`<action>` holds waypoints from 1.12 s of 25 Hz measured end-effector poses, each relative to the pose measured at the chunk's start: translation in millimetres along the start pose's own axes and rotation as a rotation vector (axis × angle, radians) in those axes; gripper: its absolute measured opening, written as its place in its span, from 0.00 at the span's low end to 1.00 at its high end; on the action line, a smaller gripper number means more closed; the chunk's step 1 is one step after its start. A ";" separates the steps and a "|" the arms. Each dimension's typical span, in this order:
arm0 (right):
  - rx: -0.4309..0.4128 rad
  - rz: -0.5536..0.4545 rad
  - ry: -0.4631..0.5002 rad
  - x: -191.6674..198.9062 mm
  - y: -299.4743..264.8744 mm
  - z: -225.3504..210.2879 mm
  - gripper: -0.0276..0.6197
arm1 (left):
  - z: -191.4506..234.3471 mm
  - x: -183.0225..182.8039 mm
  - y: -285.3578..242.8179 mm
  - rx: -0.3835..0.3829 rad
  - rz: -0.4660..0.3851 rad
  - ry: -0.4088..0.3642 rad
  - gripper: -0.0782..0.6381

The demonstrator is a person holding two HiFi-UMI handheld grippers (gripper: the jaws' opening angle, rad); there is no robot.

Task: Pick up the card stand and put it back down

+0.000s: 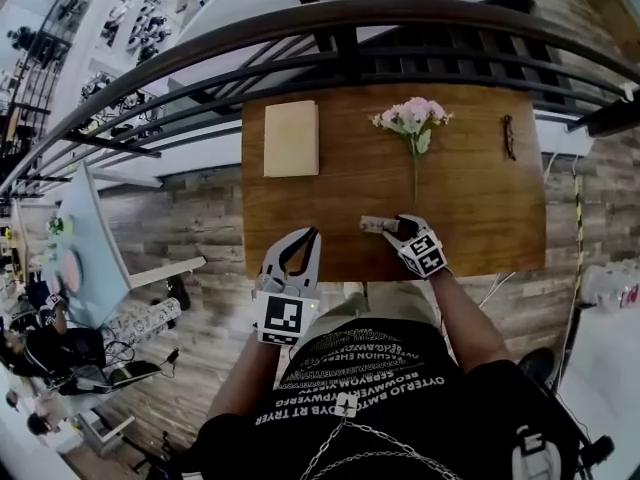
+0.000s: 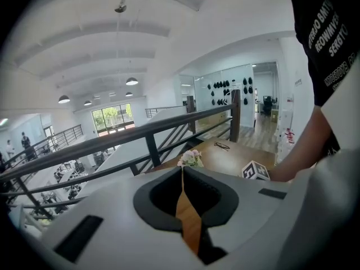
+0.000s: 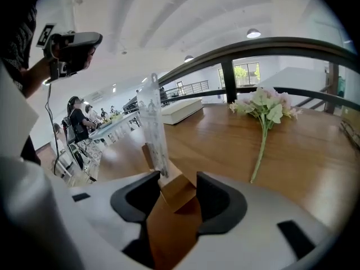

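Card stand sits upright near the table's near edge, between the right gripper's spread jaws, pads off it. It looks set down, with only withdrawal left. Left gripper, pressed together and empty, hangs near-left. Flowers lie farther.

card stand | wooden block base, clear panel | upright | on table, near its front edge

Mezzanine of an open-plan office: a wooden table beside a black railing, overlooking a bright white hall with desks, seated people and pendant lamps
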State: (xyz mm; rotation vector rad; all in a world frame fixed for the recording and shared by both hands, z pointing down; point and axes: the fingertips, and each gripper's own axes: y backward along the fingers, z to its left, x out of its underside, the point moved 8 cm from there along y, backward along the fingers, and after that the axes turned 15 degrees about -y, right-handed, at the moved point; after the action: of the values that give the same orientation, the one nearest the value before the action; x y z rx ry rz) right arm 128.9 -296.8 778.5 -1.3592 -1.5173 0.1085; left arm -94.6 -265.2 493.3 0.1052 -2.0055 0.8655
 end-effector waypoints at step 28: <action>0.040 -0.147 -0.060 -29.8 65.7 34.2 0.30 | -9.0 15.7 65.6 -0.024 -0.067 -0.010 0.16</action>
State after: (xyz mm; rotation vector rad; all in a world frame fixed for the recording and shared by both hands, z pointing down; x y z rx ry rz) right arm 142.9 -278.2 702.2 -1.2177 -1.6515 0.0870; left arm -122.8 -206.6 473.5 0.1631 -2.0098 0.7999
